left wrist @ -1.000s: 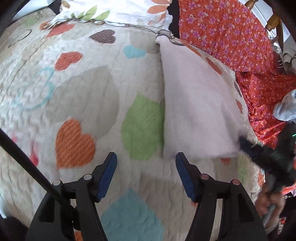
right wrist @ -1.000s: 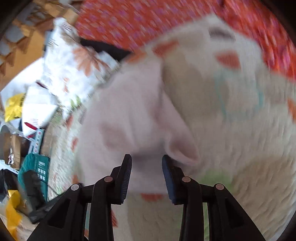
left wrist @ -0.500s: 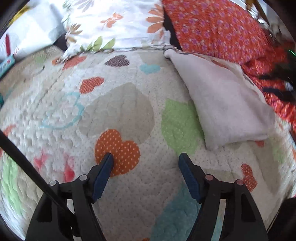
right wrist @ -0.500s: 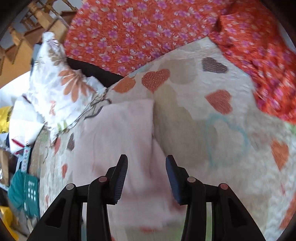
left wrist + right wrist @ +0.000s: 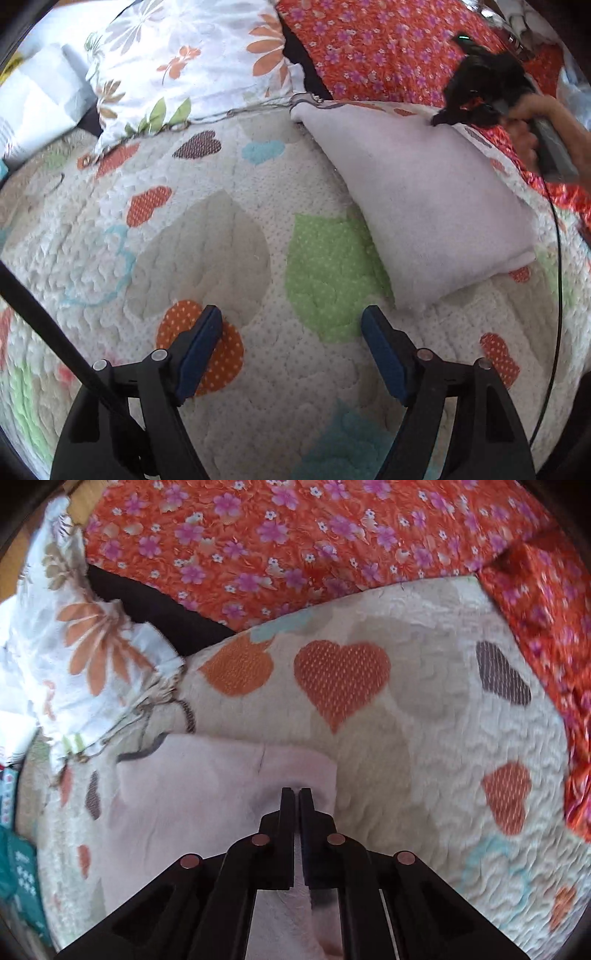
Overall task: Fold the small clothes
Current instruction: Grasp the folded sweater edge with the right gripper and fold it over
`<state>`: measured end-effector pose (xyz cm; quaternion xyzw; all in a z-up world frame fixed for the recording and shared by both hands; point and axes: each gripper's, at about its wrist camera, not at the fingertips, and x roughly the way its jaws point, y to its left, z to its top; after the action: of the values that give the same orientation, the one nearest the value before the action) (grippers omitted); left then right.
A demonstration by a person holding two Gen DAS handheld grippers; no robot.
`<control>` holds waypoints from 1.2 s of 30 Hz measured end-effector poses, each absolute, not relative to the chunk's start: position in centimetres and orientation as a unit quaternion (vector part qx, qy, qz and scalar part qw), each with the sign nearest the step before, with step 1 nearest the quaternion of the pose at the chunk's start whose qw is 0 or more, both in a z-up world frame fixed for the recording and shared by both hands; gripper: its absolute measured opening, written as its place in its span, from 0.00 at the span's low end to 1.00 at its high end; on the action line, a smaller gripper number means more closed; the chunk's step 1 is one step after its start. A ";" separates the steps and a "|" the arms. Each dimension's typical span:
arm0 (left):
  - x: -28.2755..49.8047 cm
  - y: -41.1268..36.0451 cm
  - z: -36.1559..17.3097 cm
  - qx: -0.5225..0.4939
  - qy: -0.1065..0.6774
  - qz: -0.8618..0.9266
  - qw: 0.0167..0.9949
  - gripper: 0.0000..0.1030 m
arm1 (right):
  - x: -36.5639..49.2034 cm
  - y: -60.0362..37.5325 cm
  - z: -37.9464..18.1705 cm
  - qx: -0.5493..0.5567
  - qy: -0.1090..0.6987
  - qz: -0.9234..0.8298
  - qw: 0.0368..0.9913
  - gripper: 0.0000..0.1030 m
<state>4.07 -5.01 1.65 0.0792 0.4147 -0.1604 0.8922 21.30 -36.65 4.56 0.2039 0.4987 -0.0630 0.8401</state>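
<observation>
On the cloth [image 5: 207,794], right gripper [image 5: 296,794] has closed.

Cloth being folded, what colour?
Plain pale pink cloth, no pattern; clearest in the left wrist view.

Bed covered by a heart-patterned quilt [image 5: 229,236]; lying on it, a folded pale pink cloth [image 5: 424,199], a floral pillow [image 5: 184,62] and an orange flowered blanket [image 5: 295,542].

The quilt [image 5: 229,236] is matt cloth, puckered and dimpled by stitching. On it at two o'clock lies a soft, fuzzy pale towel [image 5: 424,206]. The orange sheet [image 5: 295,539] at twelve looks crinkled with slight sheen. The left gripper [image 5: 291,332] is smooth black plastic with matt blue pads [image 5: 199,347].
</observation>
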 end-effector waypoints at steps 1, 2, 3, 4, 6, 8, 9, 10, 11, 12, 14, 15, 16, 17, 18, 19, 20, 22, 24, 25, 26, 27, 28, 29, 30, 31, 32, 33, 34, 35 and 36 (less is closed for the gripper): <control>4.0 -5.1 1.6 0.082 0.413 -0.161 0.893 0.75 | 21.9 -36.2 4.2 0.190 0.507 -0.069 0.838 0.04; 4.0 -5.1 1.6 0.083 0.412 -0.162 0.893 0.75 | 22.5 -35.6 3.6 0.164 0.518 -0.079 0.836 0.04; 4.0 -5.0 1.6 0.083 0.412 -0.163 0.892 0.75 | 22.7 -35.4 3.3 0.153 0.522 -0.082 0.835 0.04; 4.1 -5.0 1.6 0.081 0.413 -0.165 0.892 0.76 | 22.7 -35.4 3.3 0.148 0.523 -0.084 0.835 0.04; 4.3 -4.7 1.6 0.075 0.417 -0.166 0.890 0.77 | 21.8 -35.7 4.1 0.147 0.515 -0.088 0.840 0.05; 4.5 -4.5 1.5 0.062 0.426 -0.167 0.887 0.77 | 20.1 -35.8 5.8 0.139 0.500 -0.097 0.849 0.06; 4.5 -4.4 1.6 0.058 0.428 -0.166 0.887 0.77 | 19.4 -35.7 6.5 0.134 0.493 -0.098 0.854 0.06; 4.6 -4.3 1.6 0.053 0.429 -0.165 0.886 0.77 | 18.6 -35.5 7.4 0.127 0.486 -0.096 0.859 0.06; 4.6 -4.3 1.6 0.051 0.431 -0.164 0.886 0.77 | 17.8 -35.1 8.3 0.121 0.479 -0.091 0.865 0.06; 4.5 -4.3 1.6 0.048 0.432 -0.164 0.886 0.77 | 17.2 -34.4 9.2 0.117 0.473 -0.085 0.869 0.06; 4.5 -4.1 1.7 0.043 0.434 -0.161 0.885 0.77 | 16.9 -33.4 10.1 0.122 0.468 -0.064 0.873 0.06; 4.4 -4.1 1.8 0.041 0.434 -0.161 0.886 0.77 | 17.2 -32.7 10.1 0.126 0.473 -0.052 0.871 0.06; 4.2 -4.0 2.0 0.039 0.432 -0.162 0.887 0.77 | 17.8 -32.1 9.8 0.123 0.479 -0.047 0.868 0.06; 4.1 -4.0 2.1 0.037 0.430 -0.162 0.888 0.77 | 18.5 -31.5 9.3 0.114 0.486 -0.050 0.865 0.06; 4.0 -3.9 2.2 0.036 0.426 -0.163 0.889 0.77 | 19.2 -30.9 8.8 0.109 0.493 -0.054 0.862 0.06; 3.9 -3.8 2.3 0.035 0.423 -0.163 0.891 0.77 | 19.9 -30.5 8.1 0.106 0.501 -0.057 0.857 0.06; 3.9 -3.8 2.4 0.034 0.421 -0.164 0.892 0.77 | 20.9 -30.2 7.0 0.105 0.511 -0.062 0.851 0.06; 4.1 -3.6 2.5 0.029 0.423 -0.167 0.890 0.77 | 23.0 -30.0 4.7 0.101 0.533 -0.080 0.836 0.06; 4.4 -3.4 2.3 0.019 0.431 -0.173 0.886 0.77 | 25.1 -30.2 2.4 0.100 0.551 -0.097 0.823 0.06; 4.6 -3.3 2.3 0.014 0.433 -0.177 0.884 0.77 | 25.9 -30.2 2.1 0.095 0.544 -0.112 0.826 0.06; 4.8 -3.2 2.2 0.012 0.435 -0.177 0.883 0.78 | 26.7 -30.1 2.2 0.089 0.535 -0.118 0.832 0.06; 5.1 -3.2 2.0 0.011 0.438 -0.176 0.881 0.78 | 27.4 -29.9 2.2 0.084 0.537 -0.121 0.831 0.06; 5.3 -3.0 1.9 0.008 0.442 -0.176 0.880 0.78 | 28.2 -29.8 2.0 0.075 0.545 -0.128 0.825 0.07; 5.5 -2.9 1.7 0.004 0.445 -0.174 0.879 0.78 | 28.5 -29.7 2.2 0.070 0.546 -0.132 0.824 0.07; 5.7 -2.7 1.7 0.002 0.446 -0.173 0.878 0.78 | 28.8 -29.6 2.6 0.068 0.546 -0.131 0.825 0.08; 5.7 -2.6 1.7 -0.001 0.445 -0.172 0.879 0.78 | 28.6 -29.7 3.1 0.071 0.541 -0.127 0.828 0.09; 5.7 -2.5 1.8 -0.004 0.445 -0.170 0.879 0.78 | 27.9 -29.8 4.2 0.080 0.525 -0.122 0.838 0.14; 5.7 -2.3 1.9 -0.007 0.444 -0.168 0.880 0.78 | 27.1 -29.9 5.0 0.087 0.510 -0.121 0.847 0.18; 5.6 -2.1 2.0 -0.009 0.444 -0.166 0.881 0.78 | 26.0 -30.0 6.1 0.097 0.495 -0.118 0.855 0.18; 5.6 -1.9 2.1 -0.011 0.443 -0.160 0.882 0.78 | 24.8 -29.9 7.1 0.108 0.485 -0.105 0.861 0.18; 5.6 -1.7 2.1 -0.013 0.442 -0.155 0.883 0.78 | 23.5 -29.4 8.0 0.117 0.480 -0.088 0.865 0.18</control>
<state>5.63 -1.72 2.14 -0.0134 0.4423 -0.1548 0.8833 23.51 -29.43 7.98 0.1165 0.4796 -0.0879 0.8653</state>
